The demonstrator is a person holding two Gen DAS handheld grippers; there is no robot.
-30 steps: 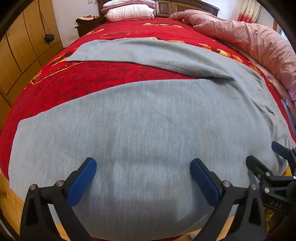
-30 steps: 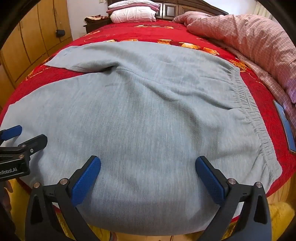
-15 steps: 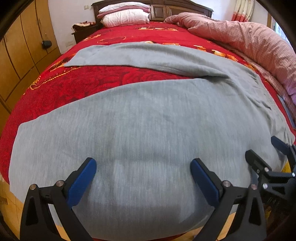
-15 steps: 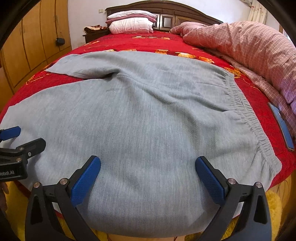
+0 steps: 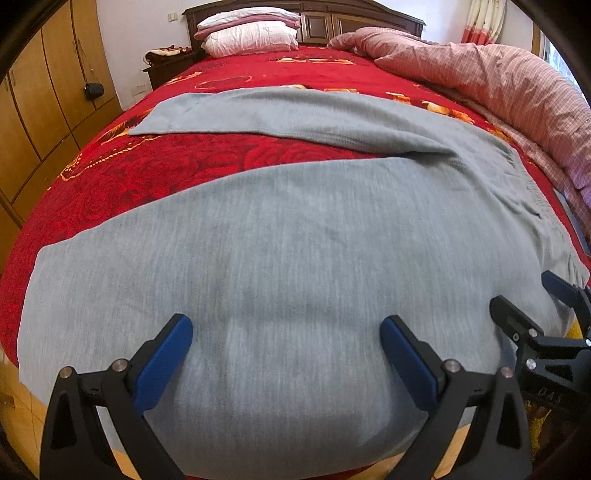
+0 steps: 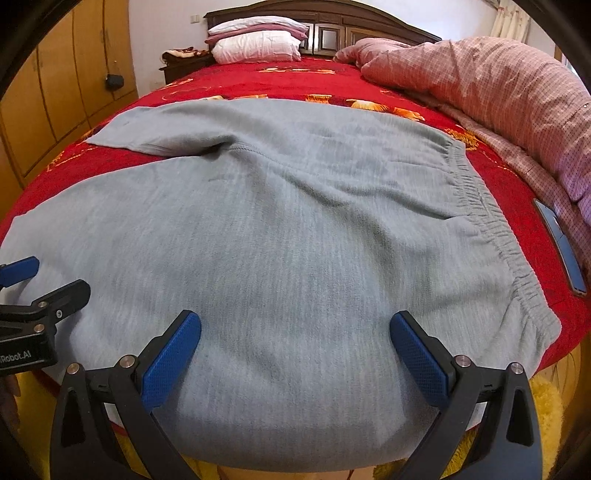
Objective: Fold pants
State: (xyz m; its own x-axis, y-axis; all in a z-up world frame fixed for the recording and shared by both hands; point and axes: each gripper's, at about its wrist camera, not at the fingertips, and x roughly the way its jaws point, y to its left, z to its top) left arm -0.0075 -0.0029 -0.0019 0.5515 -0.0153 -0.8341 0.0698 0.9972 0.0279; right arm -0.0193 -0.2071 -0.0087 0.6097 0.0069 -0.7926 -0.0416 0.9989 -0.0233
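Red rose-patterned bedspread (image 5: 207, 166) carries soft grey knit pants (image 5: 295, 240), spread flat with legs splayed and a ruched elastic waistband. Left gripper (image 5: 286, 347) and right gripper (image 6: 295, 343) hover above the near leg, jaws wide, empty.

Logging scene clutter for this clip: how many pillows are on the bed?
2, stacked at the headboard end: a white pillow below, and a white pillow with pink edging on top. The pink quilt may hide others.
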